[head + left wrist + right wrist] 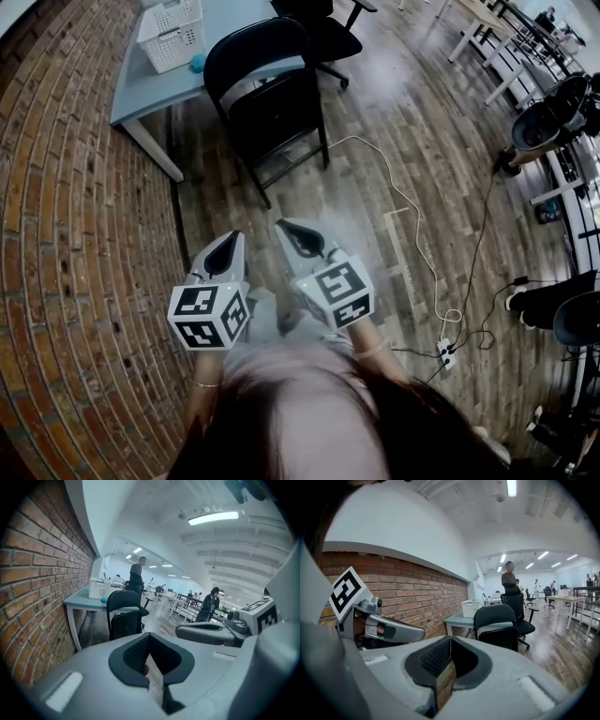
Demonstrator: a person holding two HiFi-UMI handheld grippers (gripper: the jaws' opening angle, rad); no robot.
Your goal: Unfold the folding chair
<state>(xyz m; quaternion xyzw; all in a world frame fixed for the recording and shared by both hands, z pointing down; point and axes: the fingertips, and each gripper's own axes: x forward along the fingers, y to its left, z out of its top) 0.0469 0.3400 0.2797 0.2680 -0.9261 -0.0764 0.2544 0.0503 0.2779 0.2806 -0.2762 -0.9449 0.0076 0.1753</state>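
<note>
A black folding chair [267, 94] stands folded on the wooden floor, its back against a table edge, well ahead of both grippers. It also shows in the left gripper view [124, 616] and the right gripper view [497, 625]. My left gripper [229, 240] and right gripper [289, 229] hang side by side in front of me, pointing toward the chair and clear of it. Both sets of jaws are shut with nothing between them. Each shows in the other's view, the right gripper [206, 630] and the left gripper [389, 632].
A brick wall [66, 234] runs along the left. The blue-grey table [141, 89] carries a white basket [172, 33] and a teal ball [197, 63]. A black office chair [323, 33] stands behind. A white cable and power strip [445, 352] lie at the right. A person [509, 576] stands far off.
</note>
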